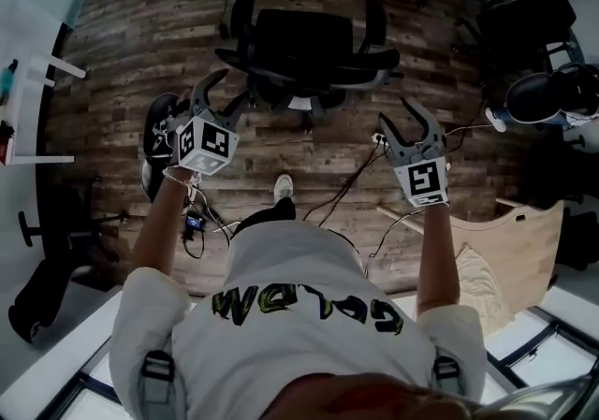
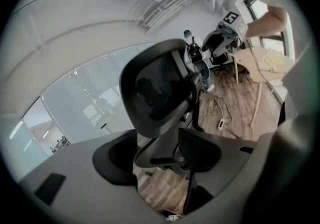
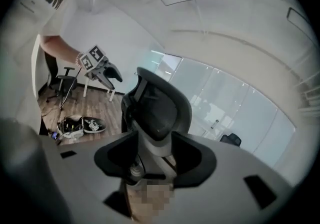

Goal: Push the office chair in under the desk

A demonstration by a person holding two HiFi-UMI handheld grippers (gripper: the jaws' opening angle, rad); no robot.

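- Black mesh and plastic: the chair [image 1: 309, 49] stands out on the open floor [image 1: 140, 25], straight ahead of the person, its back towards them.
- Nothing pushed yet, by my reading. No desk edge is over the seat, and which desk is meant I cannot tell.
- Left gripper [image 1: 229, 89] is raised towards the chair back, jaws spread wide and nothing between them. It looks just short of the backrest, not touching.
- Right gripper [image 1: 402, 119] is the same: jaws apart and empty, a little further off the chair.
- All to come: get both onto the backrest, then roll it under.
- Curved backrest, dark mesh in a hard rim, padded headrest above, and grey armrests out to each side.
- Floor is dark, streaky wood plank, with cables [image 1: 346, 184] trailing across it.
- Pale wooden table [image 1: 519, 236] at the right has a smooth, rounded top.
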